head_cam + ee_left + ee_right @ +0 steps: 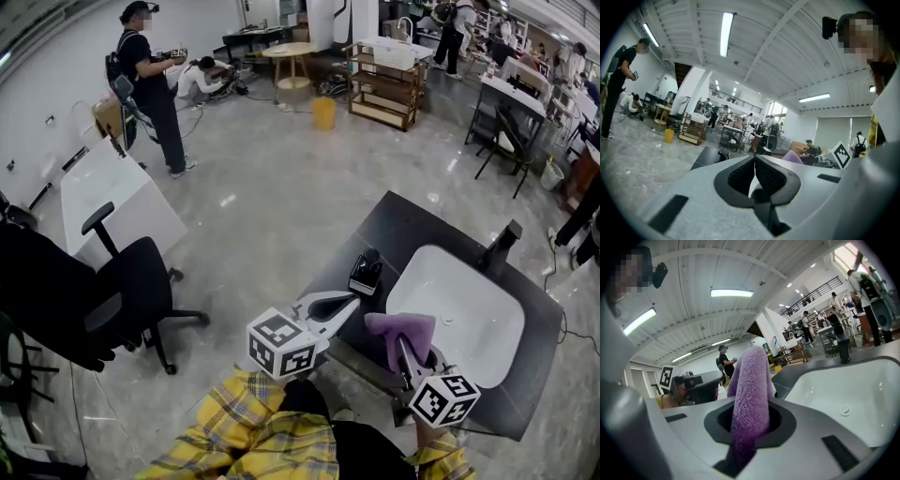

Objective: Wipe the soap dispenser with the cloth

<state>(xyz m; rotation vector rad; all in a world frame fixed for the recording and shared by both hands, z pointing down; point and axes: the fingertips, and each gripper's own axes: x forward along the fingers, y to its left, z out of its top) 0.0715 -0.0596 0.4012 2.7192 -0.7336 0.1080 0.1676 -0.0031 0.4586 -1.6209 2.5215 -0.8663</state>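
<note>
I have the dark counter (412,217) ahead of me, its white basin (473,314) sunk into it. My left gripper (351,303) is empty, jaws pressed together, its tip just beside the soap dispenser (366,272), which stands upright on the counter by the basin's left edge. My right gripper (401,345) is clamped on the purple cloth (750,394), held near the basin's near rim, apart from the dispenser.

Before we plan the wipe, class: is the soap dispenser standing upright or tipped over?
Upright: the soap dispenser stands on its base on the dark counter beside the sink, with its pump on top.
</note>
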